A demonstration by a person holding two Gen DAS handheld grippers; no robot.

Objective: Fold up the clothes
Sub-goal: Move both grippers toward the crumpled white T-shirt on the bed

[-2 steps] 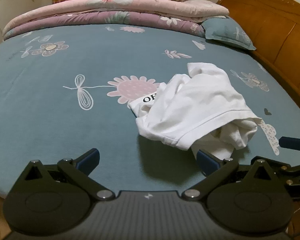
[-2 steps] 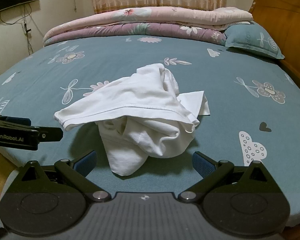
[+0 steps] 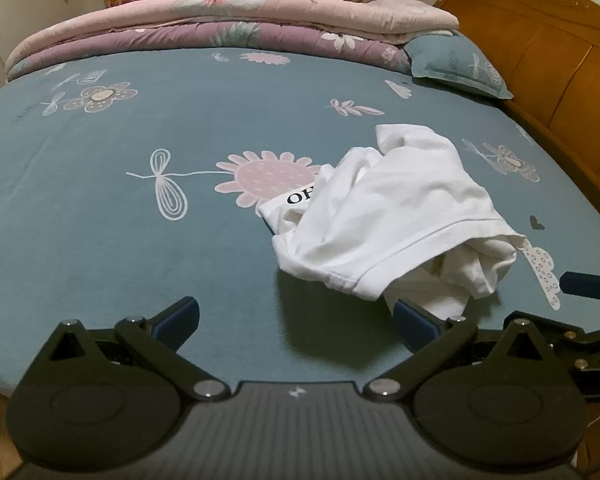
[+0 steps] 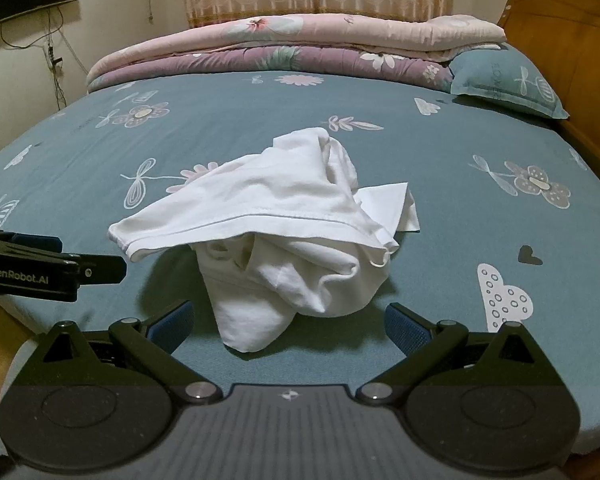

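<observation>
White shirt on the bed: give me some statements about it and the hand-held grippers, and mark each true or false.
1. The white shirt lies crumpled on the bed sheet. True.
2. The right hand-held gripper is clamped on the shirt. False: its jaws stand wide open, with a shirt end lying between them.
3. Black letters show on the shirt in the left wrist view. True.
4. The shirt is folded flat into a neat rectangle. False: it is a bunched heap.
5. The left hand-held gripper is open and holds nothing. True.
</observation>
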